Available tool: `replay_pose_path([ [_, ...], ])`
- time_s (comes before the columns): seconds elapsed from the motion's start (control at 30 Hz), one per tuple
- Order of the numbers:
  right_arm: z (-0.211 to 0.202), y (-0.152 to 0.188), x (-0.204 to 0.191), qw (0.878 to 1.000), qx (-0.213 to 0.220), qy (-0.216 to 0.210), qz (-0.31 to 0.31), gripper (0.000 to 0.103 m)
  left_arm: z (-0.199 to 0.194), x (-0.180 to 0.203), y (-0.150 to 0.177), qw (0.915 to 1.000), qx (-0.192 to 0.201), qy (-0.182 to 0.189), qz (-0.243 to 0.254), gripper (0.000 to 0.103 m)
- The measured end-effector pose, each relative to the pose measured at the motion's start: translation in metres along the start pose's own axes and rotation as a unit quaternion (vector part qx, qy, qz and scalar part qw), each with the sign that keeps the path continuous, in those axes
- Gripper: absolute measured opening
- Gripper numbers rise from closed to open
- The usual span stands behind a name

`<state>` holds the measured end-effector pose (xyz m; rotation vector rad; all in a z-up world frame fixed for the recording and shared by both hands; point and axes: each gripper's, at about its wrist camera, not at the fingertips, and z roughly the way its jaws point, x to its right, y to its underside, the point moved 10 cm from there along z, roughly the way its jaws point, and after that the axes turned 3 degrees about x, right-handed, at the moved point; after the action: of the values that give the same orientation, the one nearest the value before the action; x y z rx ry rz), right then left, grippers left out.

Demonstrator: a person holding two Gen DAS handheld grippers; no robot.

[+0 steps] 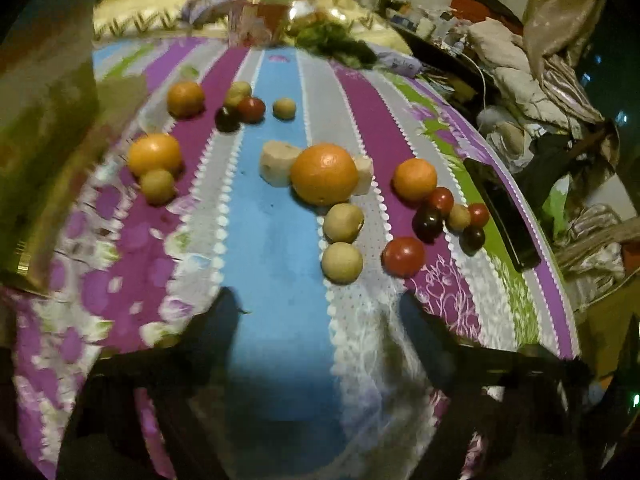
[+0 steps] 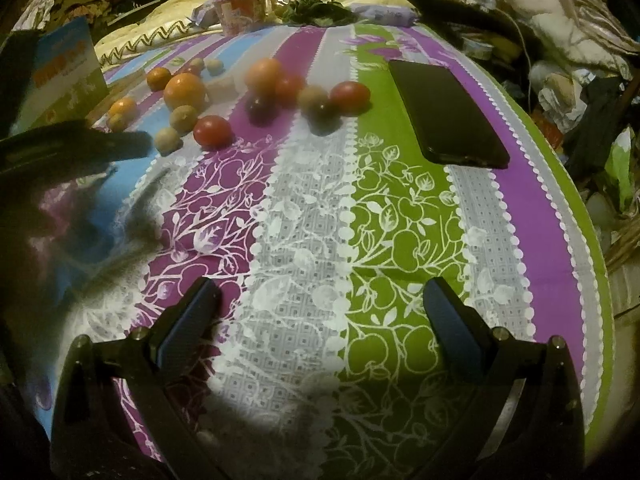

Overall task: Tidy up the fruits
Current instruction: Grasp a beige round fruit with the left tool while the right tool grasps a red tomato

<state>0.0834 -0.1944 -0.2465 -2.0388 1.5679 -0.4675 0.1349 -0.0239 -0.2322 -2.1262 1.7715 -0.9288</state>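
Striped floral cloth [image 2: 304, 216]; orange orange [image 1: 324, 174]; black phone [image 2: 446, 114].

Fruit lies scattered on the striped cloth [image 1: 276, 216] over the bed.

Left wrist view: large orange [image 1: 324, 173] at centre, a cut pale piece [image 1: 275, 163] touching it on the left, another piece behind on its right. Two round pale fruits [image 1: 342, 240] just before it. Right group: an orange [image 1: 414, 179] with small tomatoes [image 1: 440, 201] clustered before and beside it; one bigger tomato [image 1: 403, 256] nearer. Phone [image 1: 505, 216] lies right of that cluster, near the cloth's edge. Left: an orange [image 1: 154, 154] with a pale fruit touching its front. Further back, another orange [image 1: 185, 98] and a small cluster to its right. Box [image 1: 48, 128] stands at far left.
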Motion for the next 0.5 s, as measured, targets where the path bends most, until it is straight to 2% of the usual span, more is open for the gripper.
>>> replay_pose_path([
  [0.13, -0.004, 0.0, -0.001, 1.0, 0.002, 0.005, -0.008, 0.101, 0.005, 0.002, -0.005, 0.9999, 0.011, 0.005, -0.001, 0.067],
  [0.27, -0.013, -0.006, -0.007, 1.0, 0.012, -0.012, -0.017, 0.078, 0.008, 0.015, -0.008, 0.9995, 0.015, 0.022, 0.02, 0.057],
  [0.43, -0.018, -0.028, -0.016, 0.998, 0.028, -0.047, -0.019, 0.055, 0.018, 0.012, -0.008, 0.9995, 0.012, 0.018, 0.021, 0.026],
  [0.5, -0.013, -0.035, -0.021, 0.998, 0.024, -0.064, -0.015, 0.052, 0.016, 0.013, -0.009, 0.9993, 0.013, 0.028, 0.021, 0.025],
])
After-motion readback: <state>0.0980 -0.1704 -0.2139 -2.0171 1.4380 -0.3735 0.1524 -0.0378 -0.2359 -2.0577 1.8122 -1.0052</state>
